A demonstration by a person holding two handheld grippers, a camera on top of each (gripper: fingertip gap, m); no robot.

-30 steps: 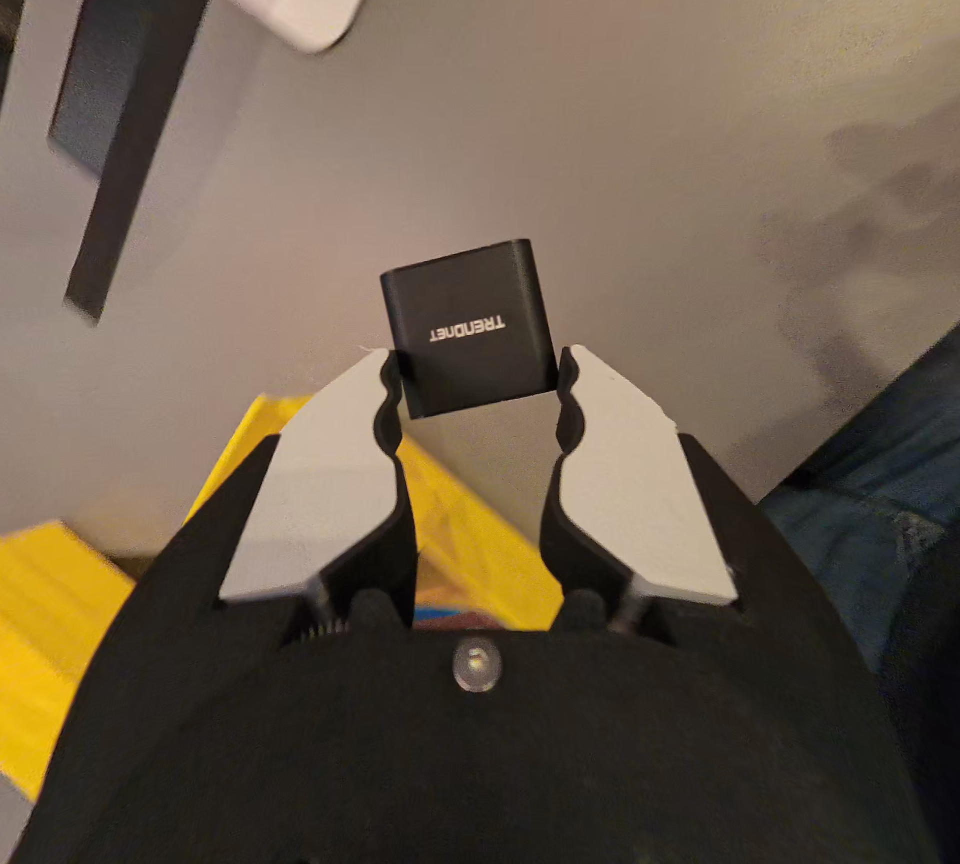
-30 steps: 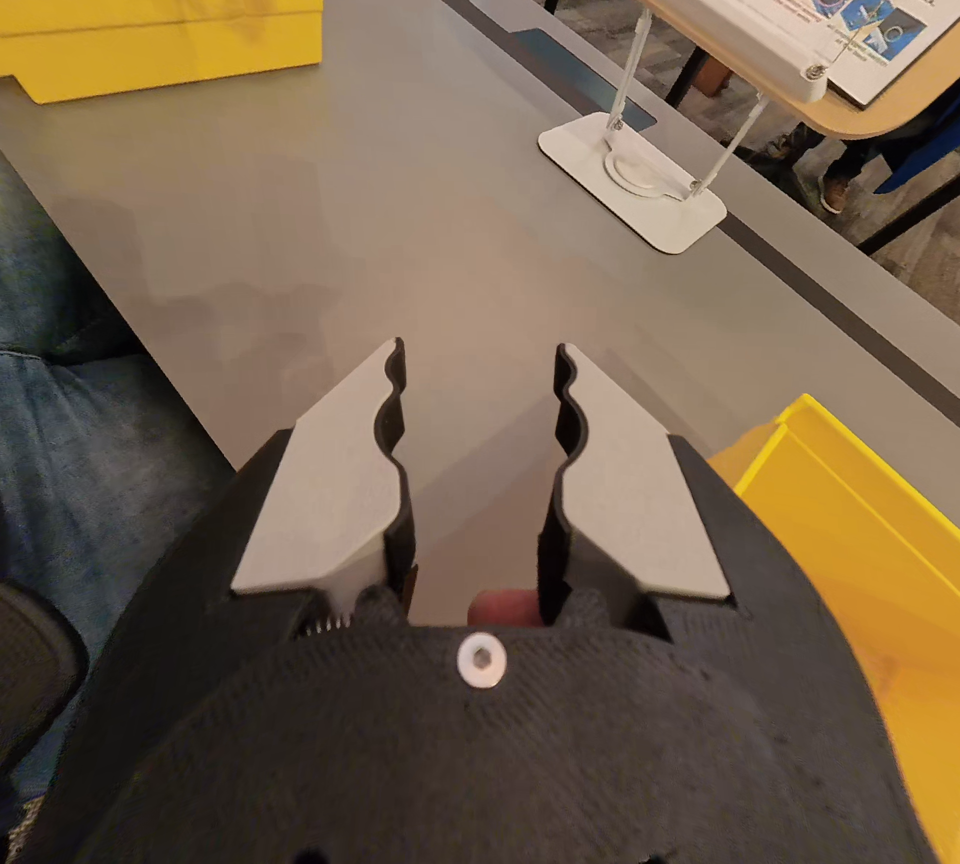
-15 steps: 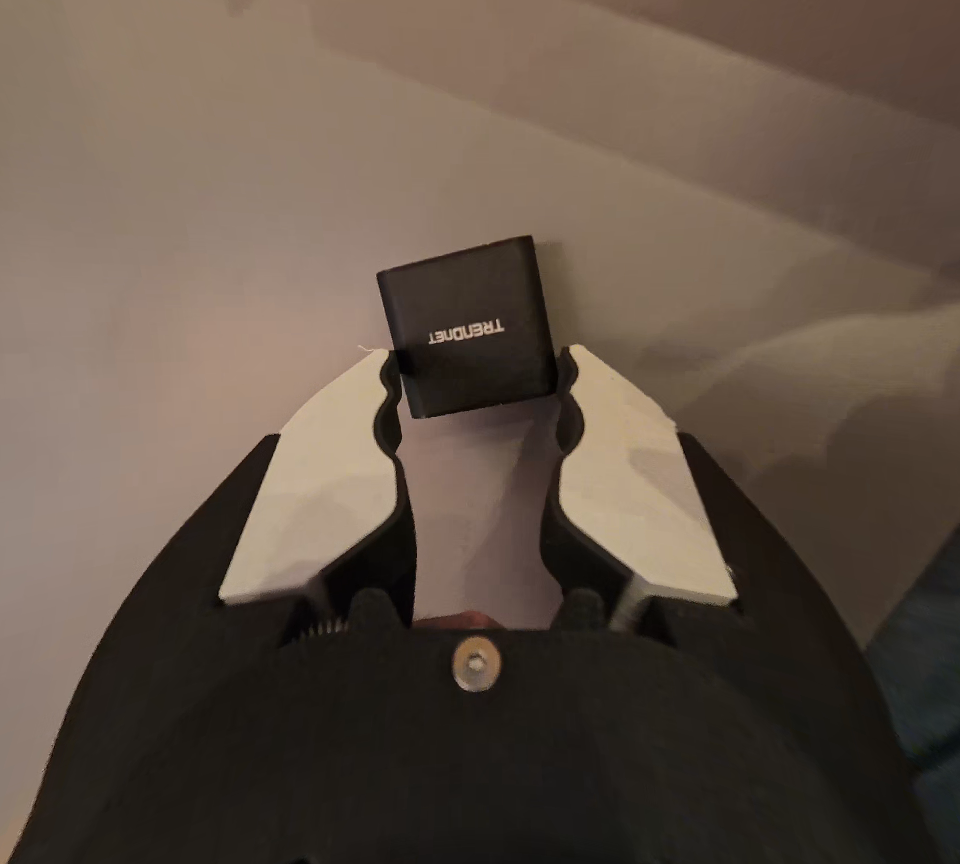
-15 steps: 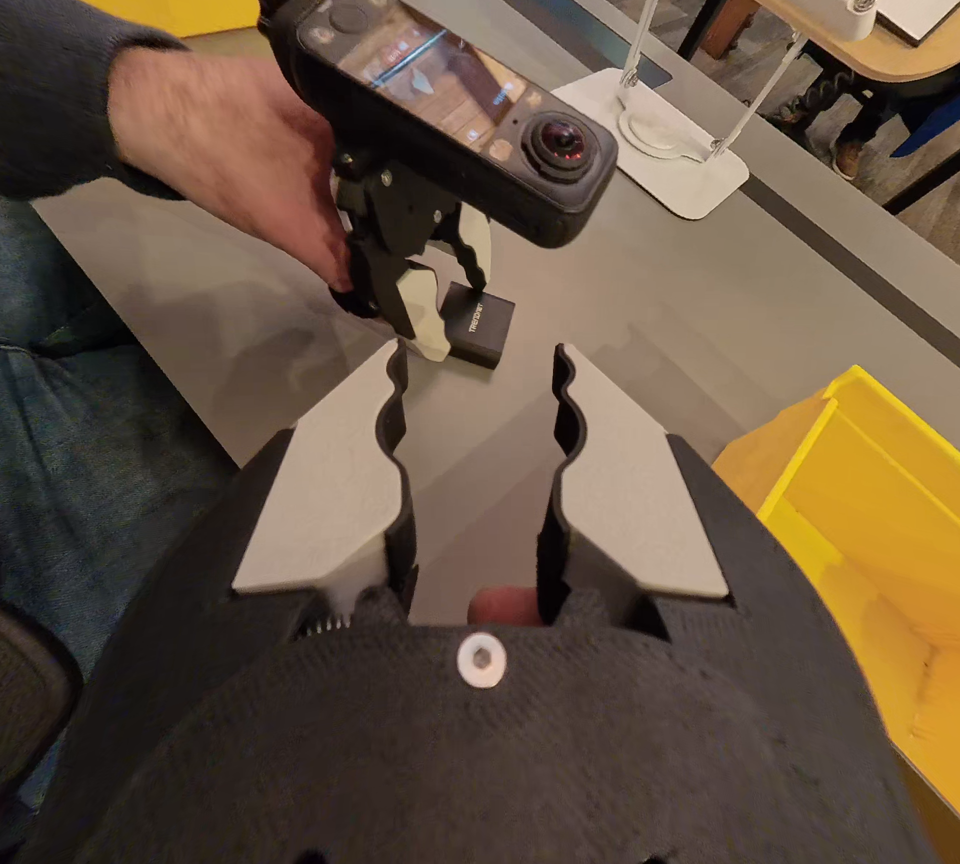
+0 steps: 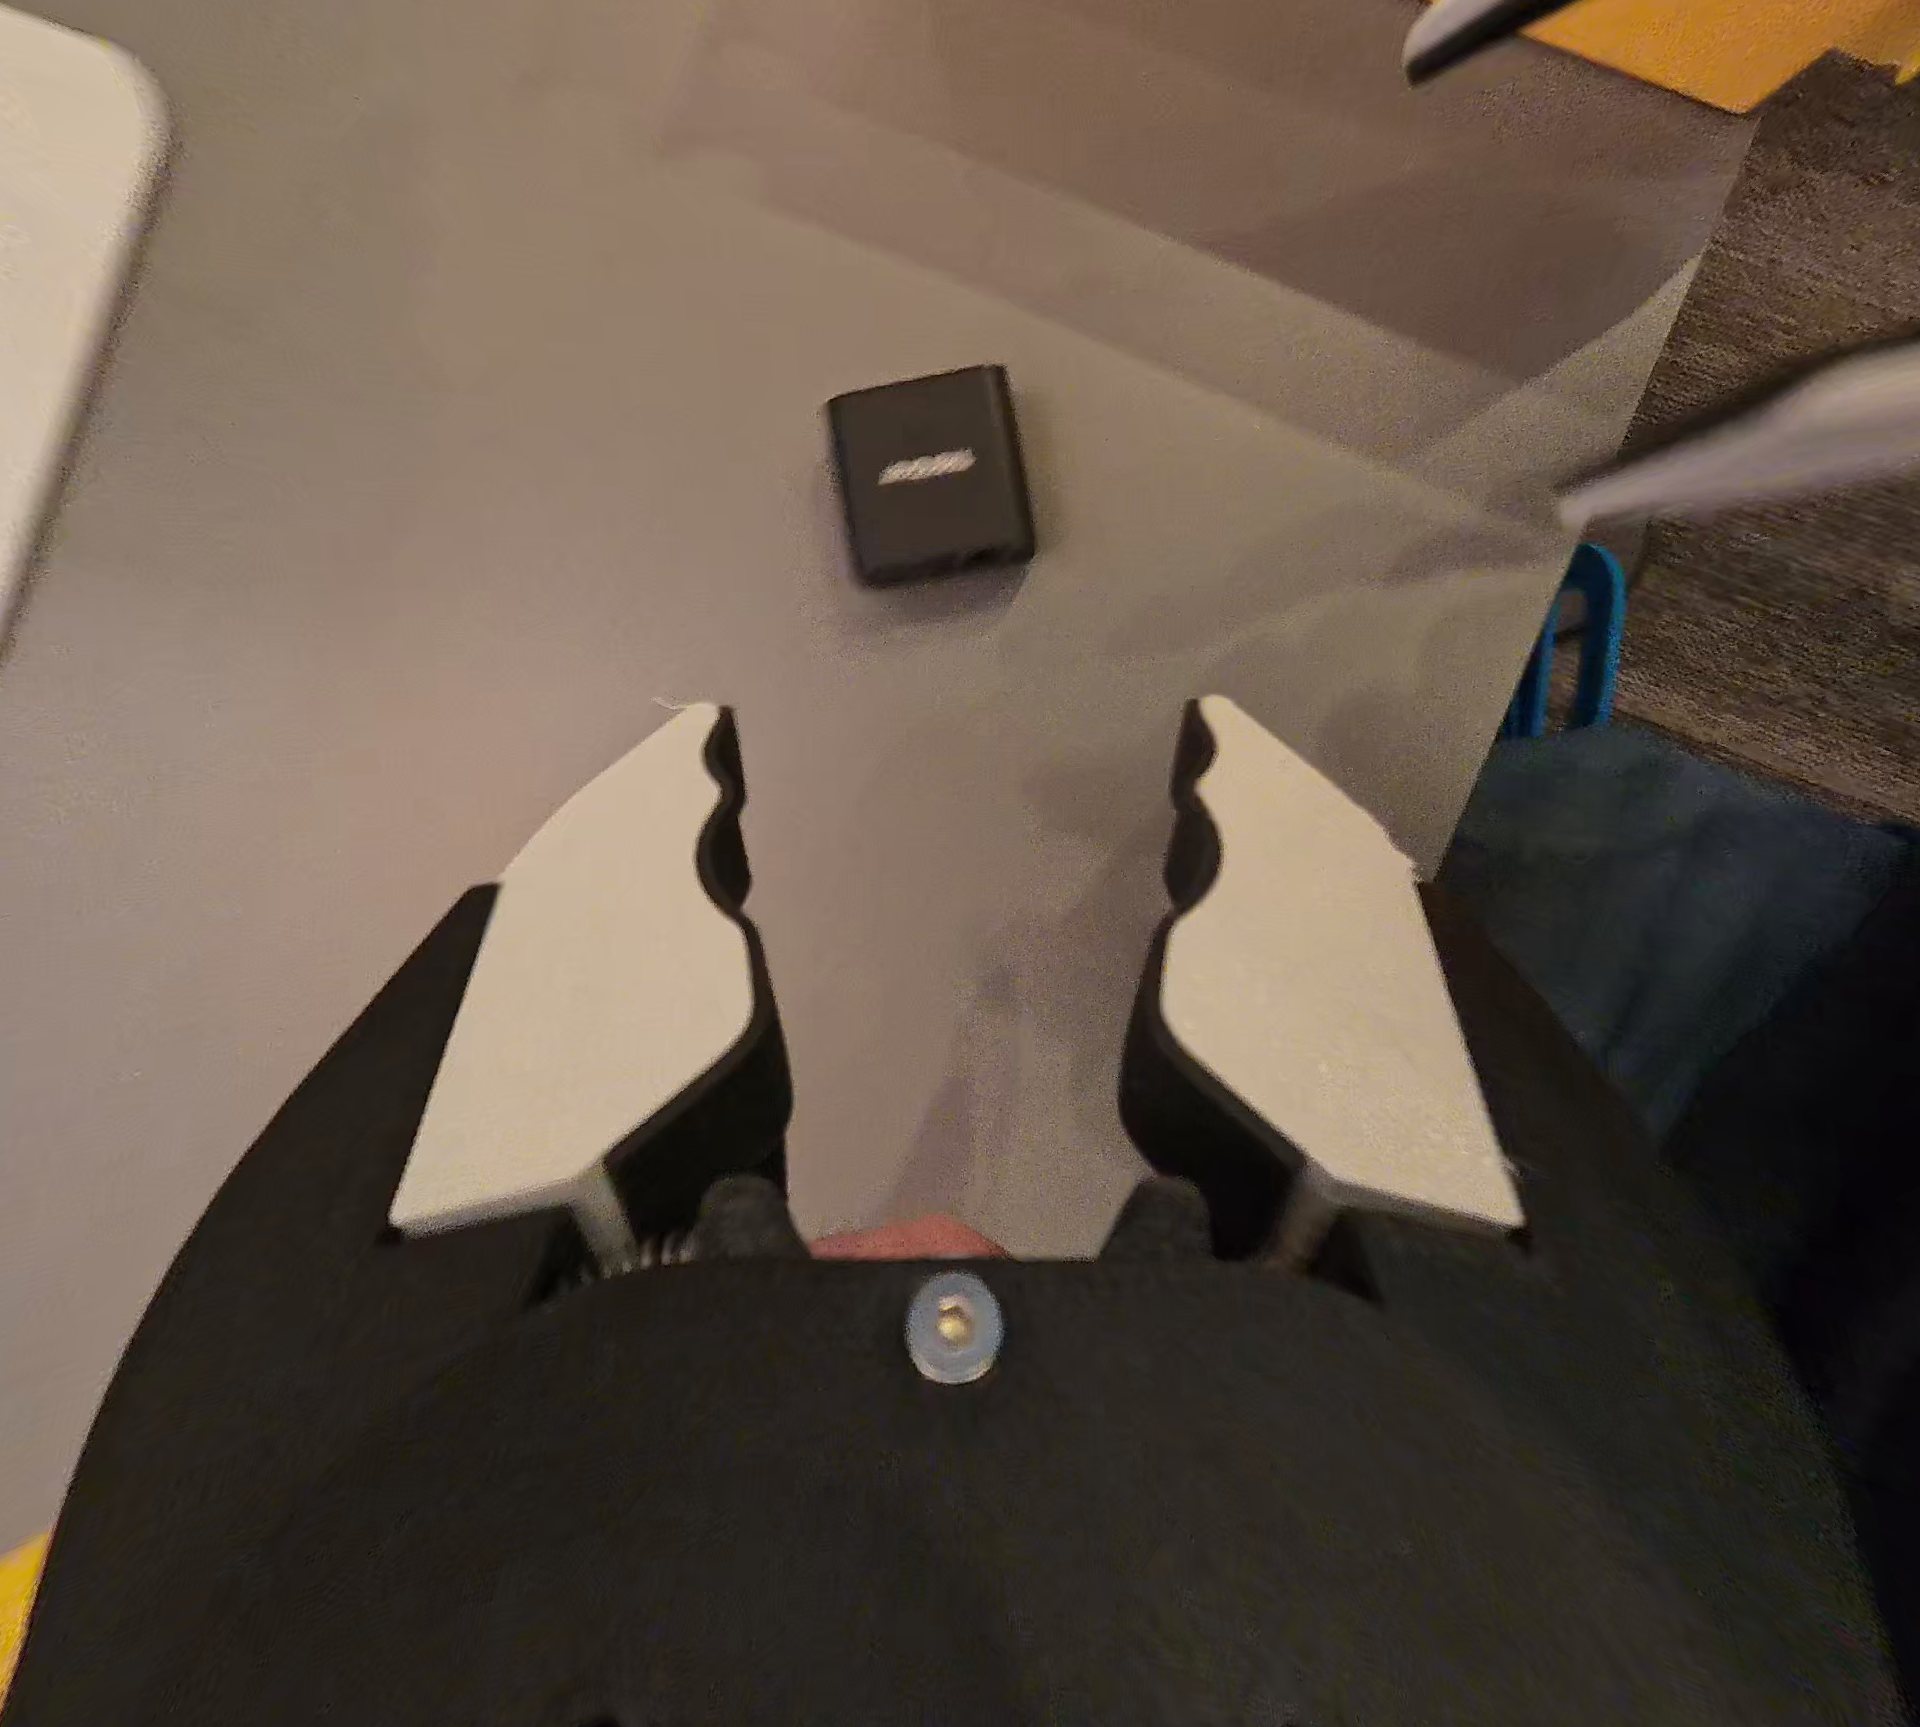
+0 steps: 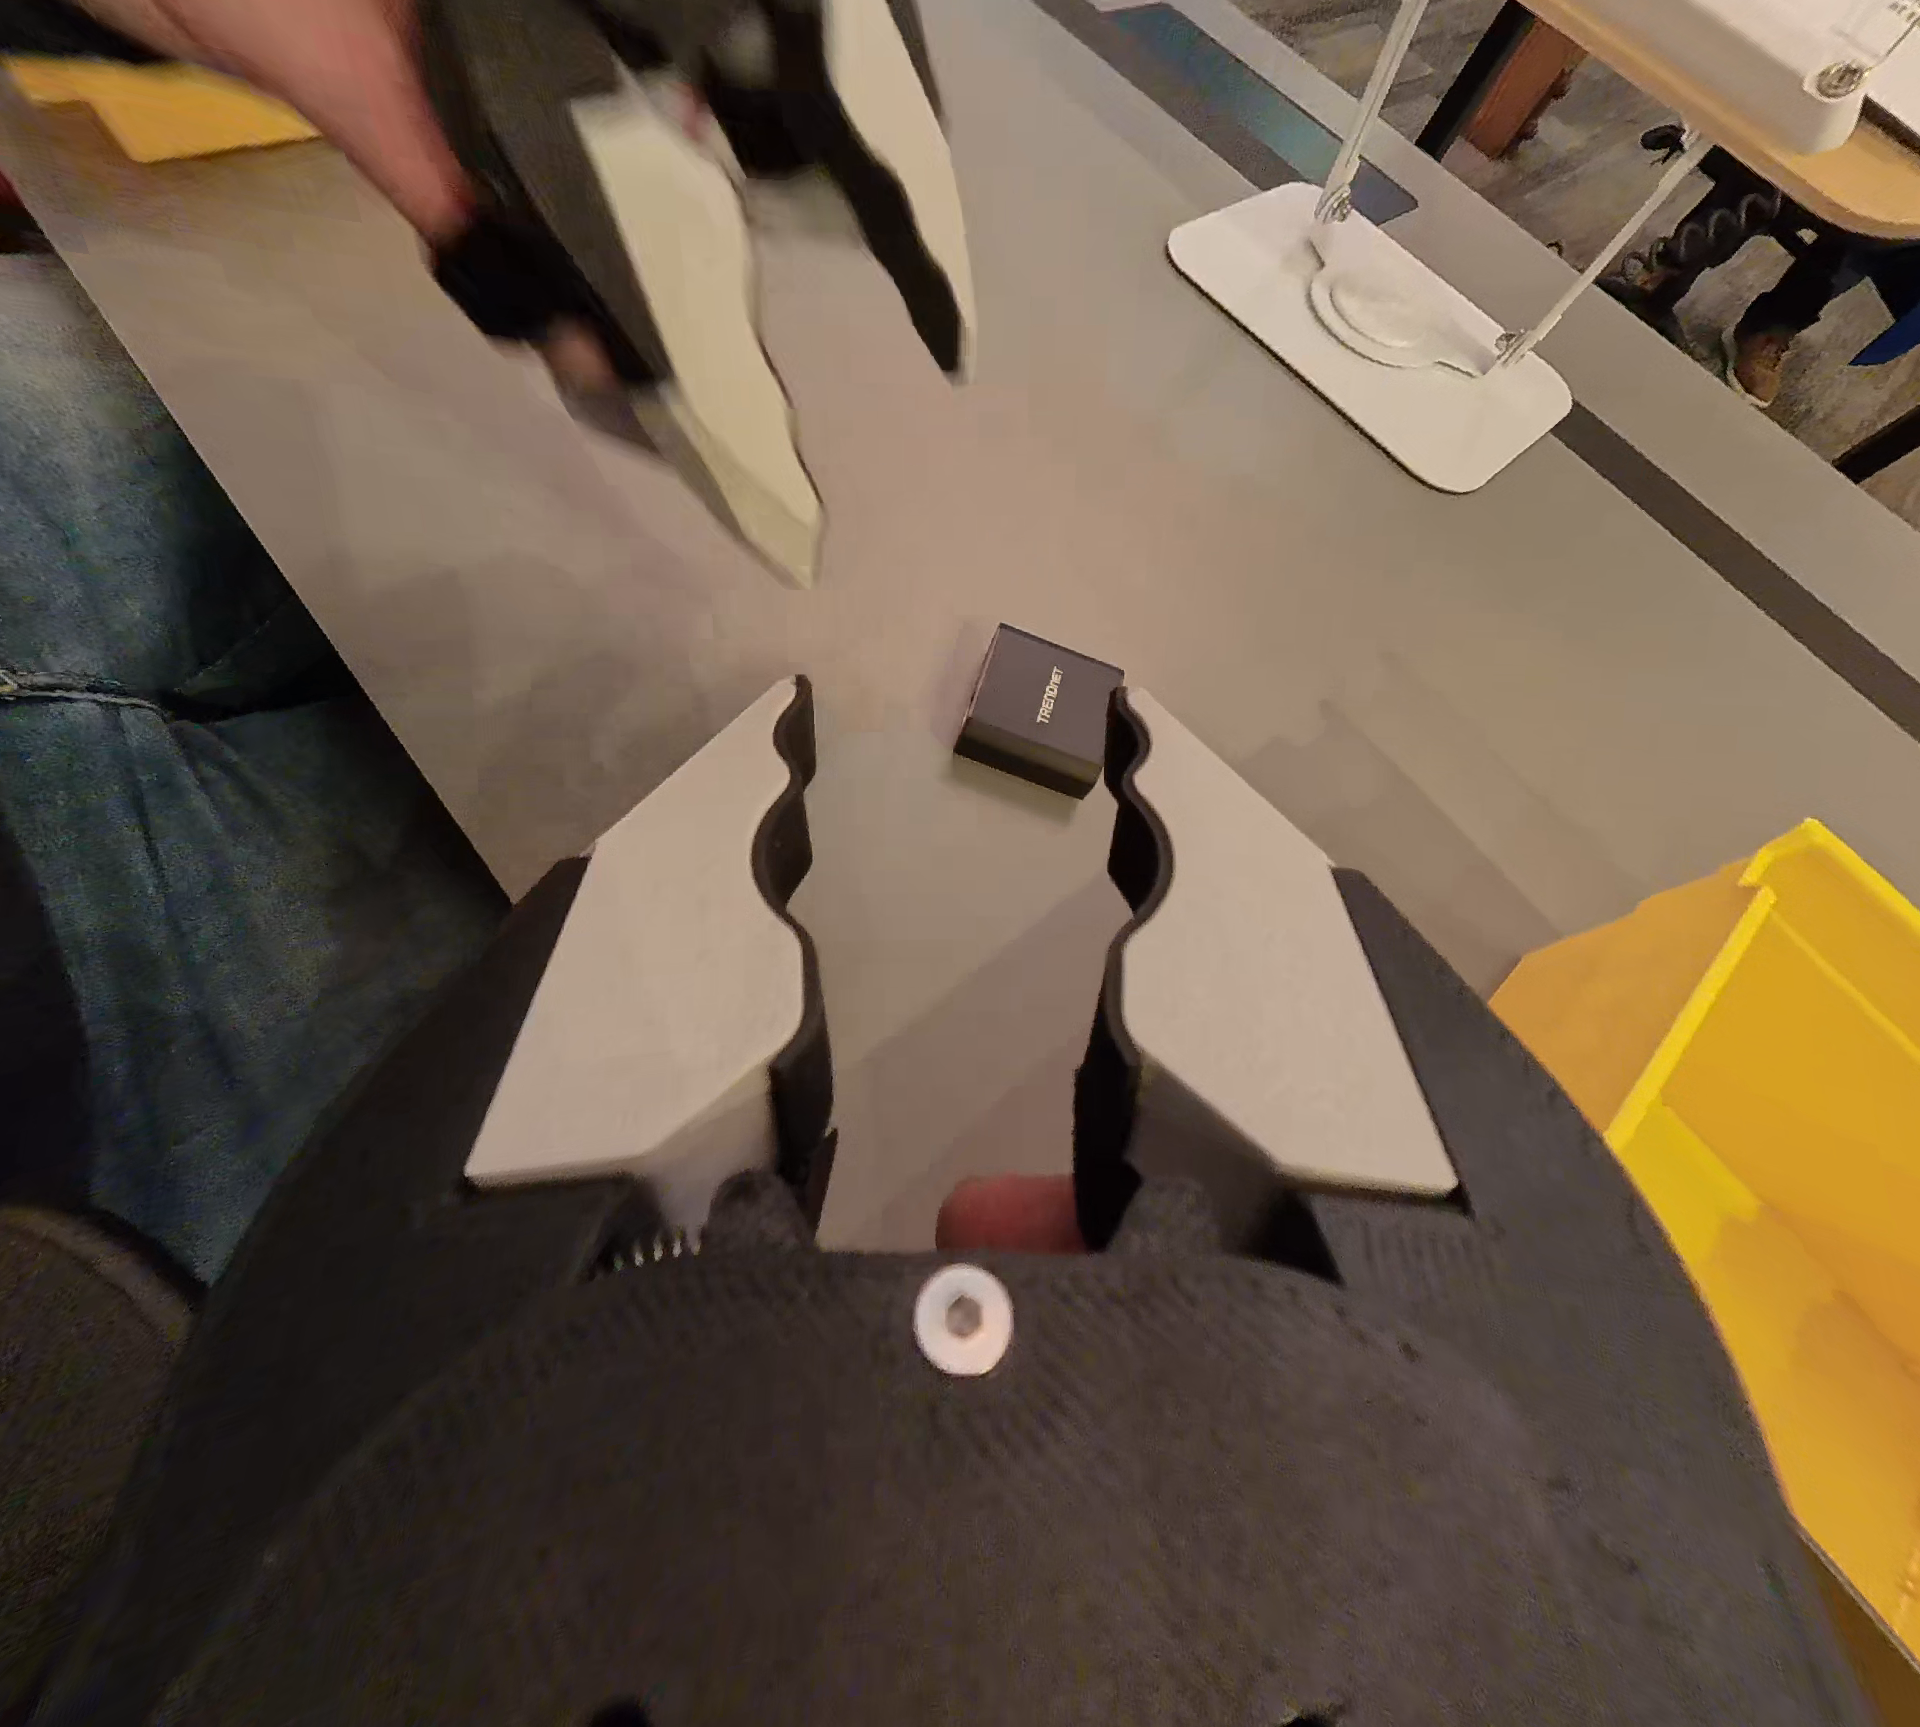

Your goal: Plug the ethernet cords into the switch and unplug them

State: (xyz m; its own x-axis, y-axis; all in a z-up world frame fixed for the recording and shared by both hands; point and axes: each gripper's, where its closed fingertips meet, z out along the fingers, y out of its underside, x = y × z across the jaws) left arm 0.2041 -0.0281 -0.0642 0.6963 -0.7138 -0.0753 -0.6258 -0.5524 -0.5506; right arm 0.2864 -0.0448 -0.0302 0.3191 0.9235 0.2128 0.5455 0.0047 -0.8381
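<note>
- The flat grey table [image 6: 1195, 534] in front of me carried everything; a dark stripe [image 6: 1714, 534] ran along its far side.
- A small black box-shaped switch [image 6: 1042, 709] [image 5: 928, 472] lay flat on the bare middle of it, touching nothing else.
- A white rounded-corner stand base [image 6: 1382, 347] sat farther back beside the stripe, well apart from the switch.
- A yellow plastic bin [image 6: 1766, 1106] rested on the table's right end.
- Another yellow plastic bin [image 6: 156, 108] lay at the far left, mostly hidden and blurred.
</note>
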